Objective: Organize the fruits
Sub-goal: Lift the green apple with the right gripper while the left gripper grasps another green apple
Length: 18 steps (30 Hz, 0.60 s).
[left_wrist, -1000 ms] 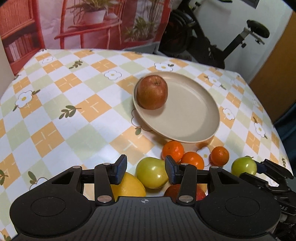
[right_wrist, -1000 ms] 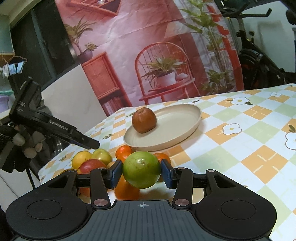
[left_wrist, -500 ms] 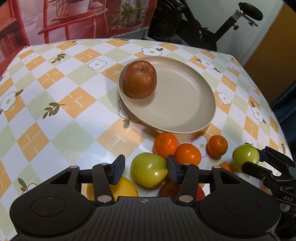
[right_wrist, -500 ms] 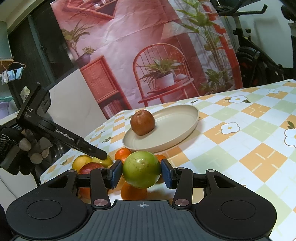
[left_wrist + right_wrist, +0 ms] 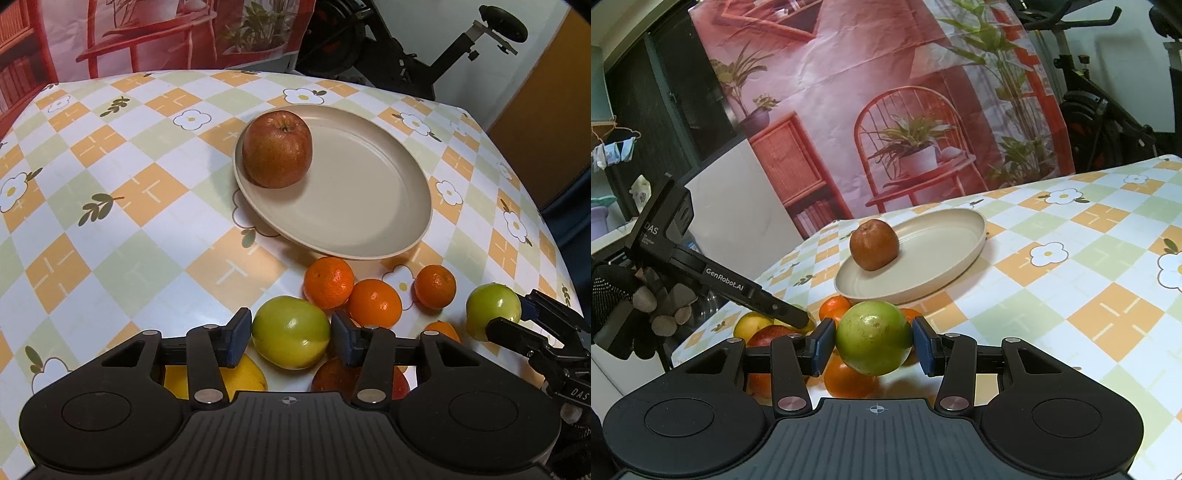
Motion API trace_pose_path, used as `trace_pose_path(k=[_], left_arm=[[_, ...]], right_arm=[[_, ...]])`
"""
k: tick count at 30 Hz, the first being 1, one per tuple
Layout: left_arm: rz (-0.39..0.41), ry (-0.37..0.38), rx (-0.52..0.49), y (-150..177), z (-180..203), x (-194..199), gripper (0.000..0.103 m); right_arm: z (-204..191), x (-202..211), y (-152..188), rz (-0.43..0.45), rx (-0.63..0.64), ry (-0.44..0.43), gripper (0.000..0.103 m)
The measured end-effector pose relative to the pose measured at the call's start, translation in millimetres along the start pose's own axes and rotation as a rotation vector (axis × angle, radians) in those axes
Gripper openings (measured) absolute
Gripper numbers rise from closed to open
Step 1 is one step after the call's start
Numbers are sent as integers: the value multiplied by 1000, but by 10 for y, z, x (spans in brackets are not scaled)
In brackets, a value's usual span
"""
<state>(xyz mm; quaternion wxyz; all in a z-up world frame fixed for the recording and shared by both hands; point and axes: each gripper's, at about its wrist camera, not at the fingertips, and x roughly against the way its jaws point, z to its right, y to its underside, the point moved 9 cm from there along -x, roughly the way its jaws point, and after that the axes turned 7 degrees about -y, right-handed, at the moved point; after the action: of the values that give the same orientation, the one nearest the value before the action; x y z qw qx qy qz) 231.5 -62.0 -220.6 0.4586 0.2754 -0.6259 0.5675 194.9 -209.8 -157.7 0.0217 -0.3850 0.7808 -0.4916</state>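
A beige plate [image 5: 369, 206] holds one red apple [image 5: 277, 149]; both also show in the right wrist view, plate [image 5: 938, 266] and apple [image 5: 874, 244]. My left gripper [image 5: 291, 334] is open around a green apple [image 5: 291, 332] that lies on the table, with small gaps at both pads. My right gripper [image 5: 874, 344] is shut on another green apple [image 5: 874, 341], held just above the table; it also shows in the left wrist view [image 5: 493, 308]. Three oranges [image 5: 373, 302] lie in front of the plate.
A yellow fruit [image 5: 240, 376] and a red apple [image 5: 343, 376] lie under my left gripper. The checked tablecloth [image 5: 110, 184] ends close at the right. An exercise bike [image 5: 424, 55] and a printed backdrop [image 5: 886, 110] stand behind the table.
My left gripper has moved forward and down so its pads now flank the green apple on the table. My right gripper has risen slightly with its green apple.
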Motion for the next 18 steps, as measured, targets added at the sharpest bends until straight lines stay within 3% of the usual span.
trace_pose_path(k=[18], left_arm=[[108,-9,3,-156,-44,331,50]], right_arm=[[101,0,-30,2,-79,7,42]])
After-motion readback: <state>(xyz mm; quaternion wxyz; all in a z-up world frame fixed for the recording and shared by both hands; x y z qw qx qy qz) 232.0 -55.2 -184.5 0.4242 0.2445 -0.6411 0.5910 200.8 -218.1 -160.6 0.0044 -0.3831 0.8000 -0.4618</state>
